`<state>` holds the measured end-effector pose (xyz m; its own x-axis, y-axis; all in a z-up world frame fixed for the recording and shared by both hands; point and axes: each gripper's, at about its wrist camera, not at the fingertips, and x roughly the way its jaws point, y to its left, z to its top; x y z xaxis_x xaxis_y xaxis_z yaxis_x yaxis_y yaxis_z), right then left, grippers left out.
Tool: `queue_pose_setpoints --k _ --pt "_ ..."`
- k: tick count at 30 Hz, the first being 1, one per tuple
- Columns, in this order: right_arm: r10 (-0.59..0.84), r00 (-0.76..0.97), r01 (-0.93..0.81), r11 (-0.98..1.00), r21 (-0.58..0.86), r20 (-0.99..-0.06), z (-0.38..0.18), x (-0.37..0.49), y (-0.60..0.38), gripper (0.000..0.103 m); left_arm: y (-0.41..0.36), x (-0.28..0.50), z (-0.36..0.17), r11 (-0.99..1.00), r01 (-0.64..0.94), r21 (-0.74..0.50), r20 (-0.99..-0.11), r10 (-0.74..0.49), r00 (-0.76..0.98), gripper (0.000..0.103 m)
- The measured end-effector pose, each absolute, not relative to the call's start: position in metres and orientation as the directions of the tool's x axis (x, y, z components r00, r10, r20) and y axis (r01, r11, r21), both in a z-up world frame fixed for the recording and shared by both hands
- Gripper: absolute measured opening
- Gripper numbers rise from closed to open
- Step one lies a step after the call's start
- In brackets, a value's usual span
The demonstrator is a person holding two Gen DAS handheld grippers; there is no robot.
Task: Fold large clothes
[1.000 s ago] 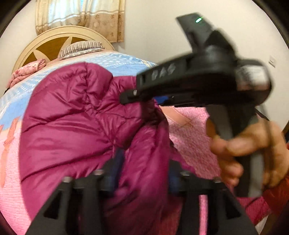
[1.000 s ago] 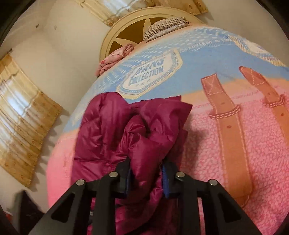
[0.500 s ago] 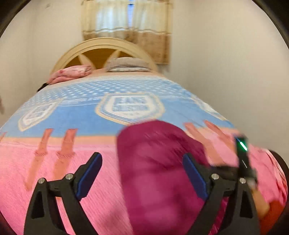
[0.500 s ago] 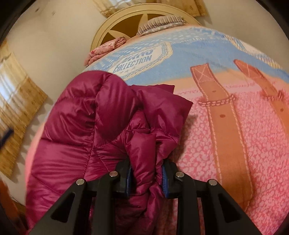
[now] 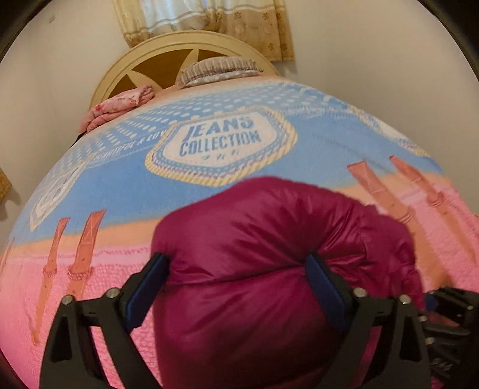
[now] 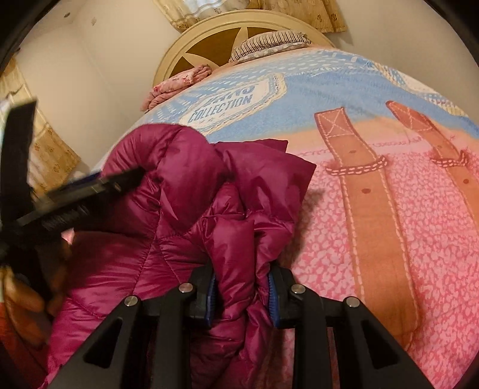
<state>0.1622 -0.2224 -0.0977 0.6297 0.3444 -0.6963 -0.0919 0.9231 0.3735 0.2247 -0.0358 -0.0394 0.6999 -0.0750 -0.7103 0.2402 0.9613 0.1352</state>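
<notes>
The left gripper (image 5: 236, 287) is seen at the bottom of its own view with the jaws spread very wide and still opening; the puffy bulk of the magenta down jacket (image 5: 260, 260) bulges up between the blue pads (image 5: 324, 287), but it can't really be told whether the pads are pressing into it, so it's taken as loose. In the right wrist view that same left gripper (image 6: 119, 182) is caught as a blurry black shape at the left edge, next to the jacket's upper fold, with a hand (image 6: 21, 296) wrapped around its handle at lower left.

The right gripper (image 6: 241, 294) is pinched down on a bunched fold of the jacket (image 6: 185, 215), the fabric being squeezed tight between the two blue pads (image 6: 211, 296) at bottom centre of the frame.

The jacket is piled in a crumpled heap on the pink lower part of the blanket (image 6: 374, 233), towards the left and centre of the right view. The blanket's blue upper half with the "JEANS COLLECTION" badge (image 5: 220, 143) is seen further back. At the top, a striped pillow (image 5: 218, 67) and a pink floral bundle (image 5: 116, 106) are set against the cream headboard (image 5: 167, 58), with curtains (image 5: 209, 21) above.
</notes>
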Motion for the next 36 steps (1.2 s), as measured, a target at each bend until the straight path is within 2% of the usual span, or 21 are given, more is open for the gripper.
queue_pose_setpoints --k 6,9,11,13,17,20,22,28,32,36 --pt "0.411 0.606 -0.085 0.885 0.458 -0.681 -0.101 0.171 -0.237 0.027 -0.046 0.236 -0.056 0.962 0.213 0.171 -0.724 -0.024 0.689 0.103" --pt "0.382 0.619 -0.069 0.896 0.438 -0.686 -0.087 0.161 -0.243 0.027 -0.052 0.232 -0.058 0.952 0.217 0.214 -0.714 0.0 0.7 0.103" --pt "0.325 0.688 -0.054 0.915 0.4 -0.649 -0.059 0.137 -0.25 0.027 -0.051 0.233 -0.059 0.953 0.214 0.213 -0.716 0.003 0.698 0.103" --pt "0.326 0.725 -0.123 0.928 0.351 -0.607 -0.03 0.109 -0.244 0.027 -0.051 0.234 -0.06 0.953 0.214 0.213 -0.719 0.005 0.695 0.103" --pt "0.422 0.676 -0.292 0.906 0.305 -0.604 -0.005 0.061 -0.207 0.027 -0.053 0.234 -0.06 0.951 0.212 0.225 -0.716 0.014 0.698 0.103" --pt "0.46 0.606 -0.328 0.888 0.322 -0.649 -0.022 0.046 -0.189 0.027 -0.053 0.234 -0.06 0.95 0.212 0.229 -0.715 0.016 0.699 0.103" --pt "0.415 0.592 -0.309 0.909 0.281 -0.691 -0.041 0.041 -0.183 0.027 -0.053 0.234 -0.06 0.949 0.212 0.232 -0.715 0.018 0.699 0.103" --pt "0.394 0.536 -0.246 0.919 0.309 -0.747 -0.076 0.046 -0.19 0.026 -0.054 0.235 -0.06 0.947 0.214 0.238 -0.714 0.021 0.7 0.103" --pt "0.415 0.52 -0.247 0.91 0.333 -0.747 -0.086 0.049 -0.195 0.026 -0.056 0.233 -0.061 0.945 0.21 0.251 -0.707 0.031 0.706 0.103" --pt "0.474 0.475 -0.237 0.88 0.411 -0.741 -0.072 0.062 -0.209 0.026 -0.056 0.234 -0.062 0.947 0.207 0.244 -0.711 0.029 0.702 0.103"
